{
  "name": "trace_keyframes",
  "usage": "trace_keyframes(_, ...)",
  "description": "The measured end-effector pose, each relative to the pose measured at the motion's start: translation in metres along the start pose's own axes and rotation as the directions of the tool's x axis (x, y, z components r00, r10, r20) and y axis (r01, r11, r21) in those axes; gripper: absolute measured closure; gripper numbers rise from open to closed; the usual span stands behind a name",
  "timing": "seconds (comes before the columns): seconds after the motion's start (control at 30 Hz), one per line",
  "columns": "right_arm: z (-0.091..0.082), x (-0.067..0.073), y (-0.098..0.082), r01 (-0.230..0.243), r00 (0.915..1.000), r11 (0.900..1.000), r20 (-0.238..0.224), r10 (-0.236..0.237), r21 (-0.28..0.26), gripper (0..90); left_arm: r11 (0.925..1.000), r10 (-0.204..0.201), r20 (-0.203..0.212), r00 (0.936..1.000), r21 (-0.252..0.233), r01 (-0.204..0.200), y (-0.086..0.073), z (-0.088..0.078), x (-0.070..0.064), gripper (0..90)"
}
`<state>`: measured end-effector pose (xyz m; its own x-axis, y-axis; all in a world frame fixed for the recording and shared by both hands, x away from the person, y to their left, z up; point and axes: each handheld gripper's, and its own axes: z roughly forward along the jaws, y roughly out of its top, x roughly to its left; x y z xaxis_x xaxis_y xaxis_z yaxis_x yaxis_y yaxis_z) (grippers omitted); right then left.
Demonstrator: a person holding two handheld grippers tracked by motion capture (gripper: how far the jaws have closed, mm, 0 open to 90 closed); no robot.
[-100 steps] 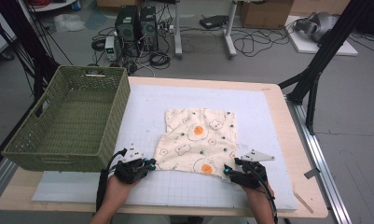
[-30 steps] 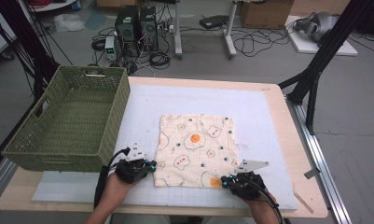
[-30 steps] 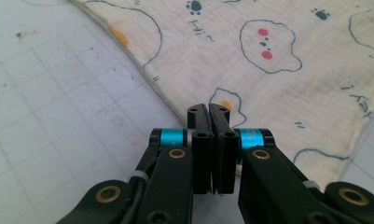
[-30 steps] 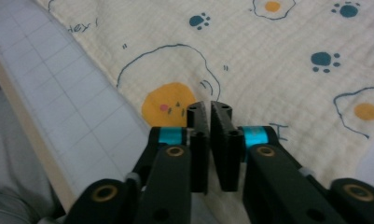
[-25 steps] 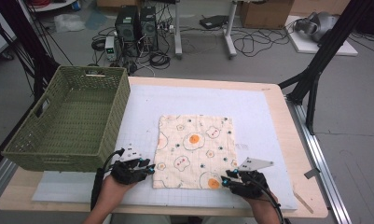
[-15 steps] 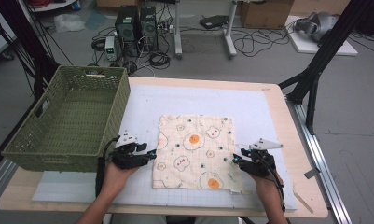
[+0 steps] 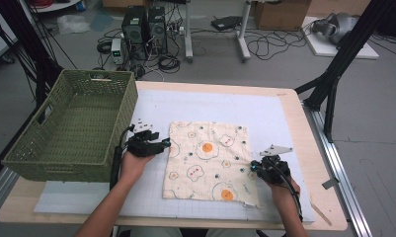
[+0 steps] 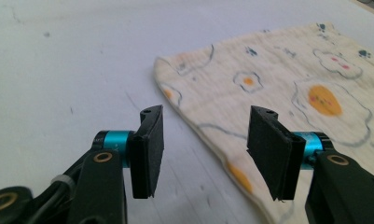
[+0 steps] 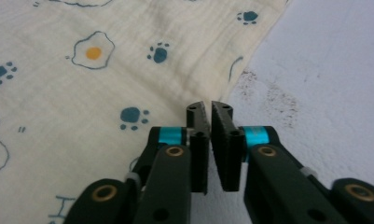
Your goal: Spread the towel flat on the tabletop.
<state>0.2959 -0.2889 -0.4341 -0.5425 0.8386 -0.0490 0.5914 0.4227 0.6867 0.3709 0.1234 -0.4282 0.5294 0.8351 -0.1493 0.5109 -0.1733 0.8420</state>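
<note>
**Cloth spread flat, grippers at its two side edges**

We see the table (image 7: 304,123) with a white mat over it, and on the mat, largest to smallest: a green basket (image 7: 72,128) at the left, a printed cloth (image 7: 208,163) at the centre, and the two grippers. The basket stands empty just left of the cloth, probably as the place the cloth will go once folded. The cloth lies open and nearly flat, its egg and paw prints facing up, its edges roughly square to the table; we judge it has been laid out so that its edges can be picked up cleanly for a fold.

The left gripper (image 7: 162,144) sits at the cloth's left edge, toward the far corner. In the left gripper view its jaws have just been opening and stand about half open, level with the mat; the cloth's edge (image 8: 212,135) runs under the gap, but the pads (image 8: 147,154) press on nothing.

The right gripper (image 7: 255,168) sits at the cloth's right edge, toward the near corner. In the right gripper view its jaws have just been closing and stand almost together, a thin slit between them. The tips lie over the cloth's border (image 9: 208,79); we see no fabric caught in the slit.
</note>
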Motion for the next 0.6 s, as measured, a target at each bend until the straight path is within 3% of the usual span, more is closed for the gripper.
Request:
trace_keyframes(0.07,-0.004,-0.001,0.000,-0.009,1.0000,0.999,0.002,0.009,-0.053,67.6,0.9998,-0.008,-0.019,0.9998,-0.019,0.007,0.007,0.009,0.003,46.1)
trace_keyframes(0.17,-0.009,-0.003,0.001,-0.027,0.9994,0.995,0.016,0.029,-0.100,61.3,0.9995,-0.025,-0.035,0.9991,-0.020,0.024,0.018,0.027,0.010,46.0)
trace_keyframes(0.37,-0.009,-0.008,-0.002,-0.041,0.9986,0.994,0.027,0.044,-0.101,60.3,0.9978,-0.034,-0.071,0.9969,0.055,0.038,0.037,0.062,0.019,45.0)
trace_keyframes(0.4,-0.008,-0.009,-0.003,-0.041,0.9987,0.994,0.025,0.043,-0.098,59.5,0.9975,-0.024,-0.076,0.9968,0.065,0.029,0.038,0.066,0.018,44.9)
trace_keyframes(0.5,-0.008,-0.011,-0.005,-0.049,0.9986,0.994,0.016,0.051,-0.097,58.4,0.9908,0.066,-0.094,0.9934,0.124,-0.054,0.035,0.078,0.011,47.5)
trace_keyframes(0.57,-0.008,-0.012,-0.006,-0.055,0.9983,0.994,0.014,0.056,-0.095,58.1,0.9817,0.123,-0.106,0.9867,0.159,-0.106,0.031,0.082,0.007,59.2)
trace_keyframes(0.6,-0.008,-0.012,-0.007,-0.057,0.9982,0.994,0.015,0.058,-0.097,57.8,0.9815,0.132,-0.103,0.9858,0.153,-0.116,0.031,0.082,0.006,64.9)
